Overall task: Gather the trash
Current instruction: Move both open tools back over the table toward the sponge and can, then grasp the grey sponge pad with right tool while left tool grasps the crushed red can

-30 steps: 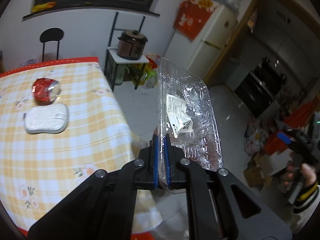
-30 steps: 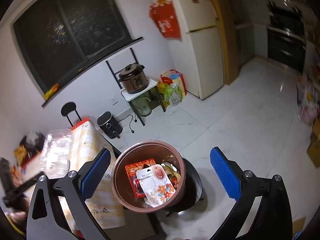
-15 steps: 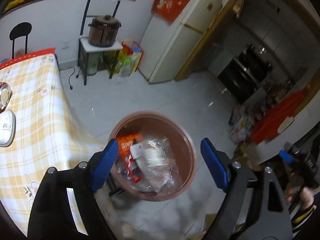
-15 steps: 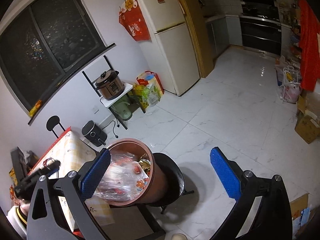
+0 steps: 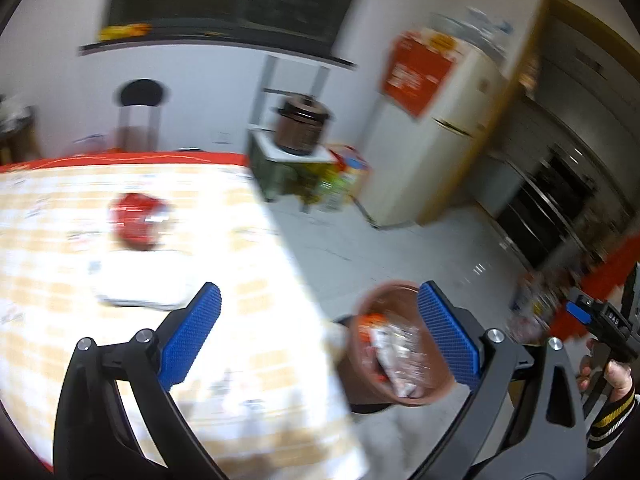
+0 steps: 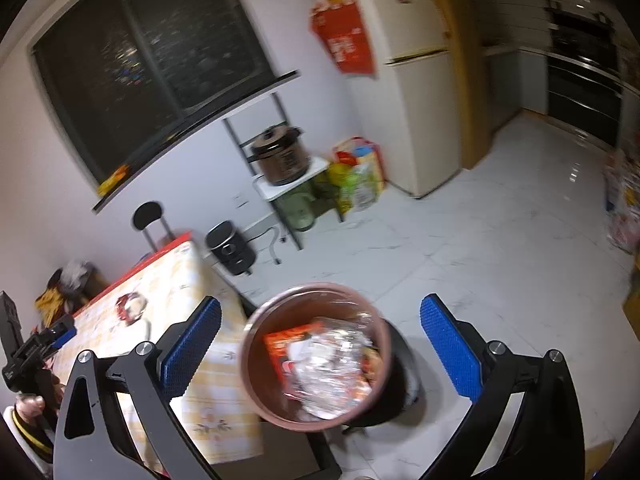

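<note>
- Nearest in the left wrist view, our left gripper [image 5: 318, 336] has its blue fingers [image 5: 191, 336] opening to their widest, with nothing between them. It hangs over the near right edge of the surface [image 5: 120, 360], which wears a yellow checked cloth.
- In the right wrist view, our right gripper [image 6: 320, 350] has its fingers [image 6: 450, 350] spread wide and released, gripping nothing.
- Just beyond and below the right gripper stands the brown bin [image 6: 316, 354], off the right edge of the surface, on the white floor [image 6: 500, 240].
- The trash in the bin includes a crumpled clear plastic wrapper [image 6: 336, 364] on top and a red packet [image 6: 280, 346] at its left side.
- In the left wrist view the bin shows at lower right, partly behind the right finger.
- At the far right edge of that view, a hand [image 5: 608, 376] in a striped cuff holds the other gripper.
- Farther along the surface lies a flat white thing [image 5: 140, 280], blurred, and just beyond it a crushed red can [image 5: 138, 220].
- Past the far end of the surface stands a black chair [image 5: 140, 108] against the wall.
- To the right of it, a brown cooker [image 6: 280, 156] sits on a small white stand, with coloured bags [image 6: 358, 176] on the floor beside it.
- Farthest right is a cream fridge [image 6: 416, 80] with a red hanging on its side, and a dark window [image 6: 152, 40] fills the far wall.
</note>
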The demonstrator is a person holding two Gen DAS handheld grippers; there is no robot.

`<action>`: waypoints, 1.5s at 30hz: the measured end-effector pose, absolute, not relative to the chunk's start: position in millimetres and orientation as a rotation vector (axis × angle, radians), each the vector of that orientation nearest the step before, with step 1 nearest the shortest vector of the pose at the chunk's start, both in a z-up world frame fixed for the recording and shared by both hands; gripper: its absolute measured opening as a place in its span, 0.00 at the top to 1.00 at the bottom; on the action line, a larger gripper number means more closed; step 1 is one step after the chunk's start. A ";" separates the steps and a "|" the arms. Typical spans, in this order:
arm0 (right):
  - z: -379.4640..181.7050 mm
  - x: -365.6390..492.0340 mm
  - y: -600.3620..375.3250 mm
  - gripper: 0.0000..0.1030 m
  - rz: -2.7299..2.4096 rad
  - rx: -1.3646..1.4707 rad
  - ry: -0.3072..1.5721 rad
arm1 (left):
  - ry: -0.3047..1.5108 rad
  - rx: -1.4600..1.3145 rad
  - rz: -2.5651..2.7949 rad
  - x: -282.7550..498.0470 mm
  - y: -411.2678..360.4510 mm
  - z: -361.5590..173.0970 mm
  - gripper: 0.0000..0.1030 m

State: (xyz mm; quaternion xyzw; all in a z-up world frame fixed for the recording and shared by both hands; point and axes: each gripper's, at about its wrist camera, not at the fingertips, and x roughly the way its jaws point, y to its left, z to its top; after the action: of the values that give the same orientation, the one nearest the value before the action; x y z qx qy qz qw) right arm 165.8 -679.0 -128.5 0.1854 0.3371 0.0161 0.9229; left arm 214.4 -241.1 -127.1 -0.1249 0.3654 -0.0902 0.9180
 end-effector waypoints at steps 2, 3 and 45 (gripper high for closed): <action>-129.6 180.3 -658.6 0.05 0.069 0.366 0.707 | 0.739 -0.267 -0.114 203.8 -207.3 -123.2 0.06; -130.6 188.5 -645.6 0.05 0.091 0.355 0.716 | 0.733 -0.277 -0.062 195.6 -182.4 -121.6 0.06; -211.1 326.3 -267.8 0.05 0.070 0.130 1.037 | 1.035 -0.535 -0.250 347.4 34.4 -329.0 0.66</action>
State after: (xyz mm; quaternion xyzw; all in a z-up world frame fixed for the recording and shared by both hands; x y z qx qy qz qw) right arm 326.3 -267.8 -211.1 0.0622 0.4951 0.0335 0.8659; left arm 347.4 34.4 -329.0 -0.2520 0.4872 -0.1178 0.8278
